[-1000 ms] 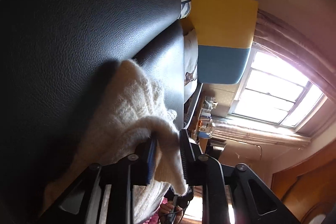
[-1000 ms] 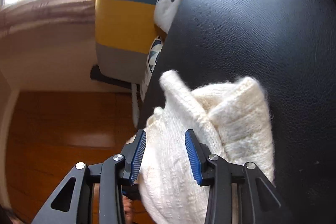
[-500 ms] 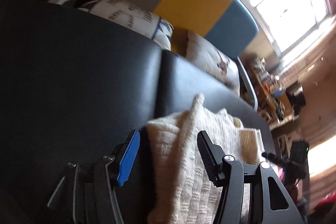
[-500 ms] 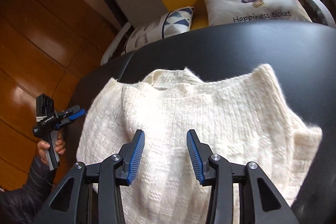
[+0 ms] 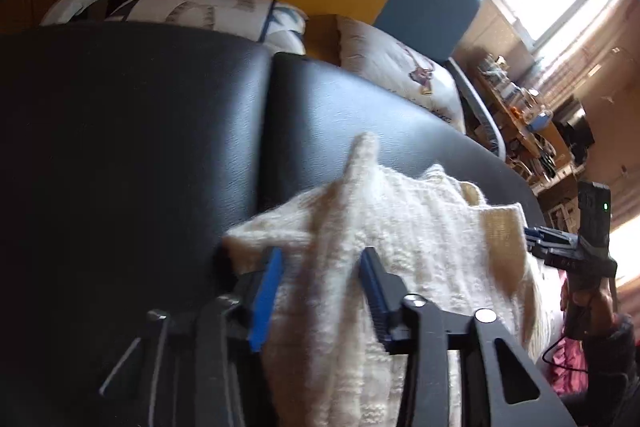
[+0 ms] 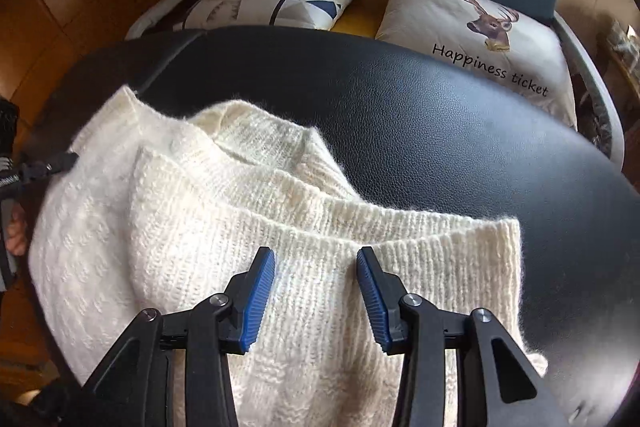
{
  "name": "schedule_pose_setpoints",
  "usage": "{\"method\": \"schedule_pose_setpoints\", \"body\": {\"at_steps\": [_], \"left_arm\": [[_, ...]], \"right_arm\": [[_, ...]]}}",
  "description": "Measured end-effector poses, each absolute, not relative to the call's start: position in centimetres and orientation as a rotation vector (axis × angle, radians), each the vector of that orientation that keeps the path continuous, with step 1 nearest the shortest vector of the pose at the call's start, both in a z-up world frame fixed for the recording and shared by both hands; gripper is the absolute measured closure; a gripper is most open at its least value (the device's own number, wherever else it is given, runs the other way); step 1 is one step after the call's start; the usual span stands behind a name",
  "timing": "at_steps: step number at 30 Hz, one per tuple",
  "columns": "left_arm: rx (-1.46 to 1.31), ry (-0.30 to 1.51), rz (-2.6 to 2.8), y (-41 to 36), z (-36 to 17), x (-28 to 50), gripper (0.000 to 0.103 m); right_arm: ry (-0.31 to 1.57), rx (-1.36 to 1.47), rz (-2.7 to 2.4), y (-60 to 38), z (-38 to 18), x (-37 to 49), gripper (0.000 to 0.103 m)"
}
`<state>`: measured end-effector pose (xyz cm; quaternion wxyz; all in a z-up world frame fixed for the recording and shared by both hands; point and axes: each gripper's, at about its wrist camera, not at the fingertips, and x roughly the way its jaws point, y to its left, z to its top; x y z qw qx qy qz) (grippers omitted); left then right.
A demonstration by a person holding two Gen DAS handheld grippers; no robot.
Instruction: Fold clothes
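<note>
Just sweater on black cushion

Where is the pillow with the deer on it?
In the right wrist view the deer pillow is at the upper right, behind the black couch, beside the triangle pillow.
</note>
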<state>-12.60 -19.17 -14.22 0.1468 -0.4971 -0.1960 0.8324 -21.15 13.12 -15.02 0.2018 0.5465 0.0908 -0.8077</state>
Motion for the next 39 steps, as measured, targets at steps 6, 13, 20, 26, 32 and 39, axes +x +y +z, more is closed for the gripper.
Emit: {"method": "schedule_pose_setpoints", "body": {"at_steps": [6,13,20,26,32,39], "left_arm": [[-1.259,-0.395,2.471,-16.9,-11.0,-11.0,0.063],[-1.192,0.066,2.331,-8.2,-9.3,-13.1,0.044],[-1.380,0.094,2.251,-5.9,-13.0,-16.2,0.096],[-1.112,-0.081,2.433,-7.7,-10.4,-13.7,0.097],[-1.176,-0.098,2.572,-7.1,-12.3,-16.7,0.093],[-1.239,-0.204,2.483,-8.4,-13.3,-16.4,0.079]], "right_arm": [[0.191,1.527,-2.256,13.7,-15.3,-21.3,0.059],[0.247,1.462,-2.254,13.7,-15.4,-20.3,0.059],[0.283,1.353,-2.258,13.4,-14.9,-19.2,0.089],[0.291,1.263,-2.378,14.5,-12.7,-19.5,0.095],[0.243,1.318,-2.458,15.5,-14.4,-20.9,0.095],[0.182,1.347,-2.495,16.4,-15.6,-21.5,0.092]]}}
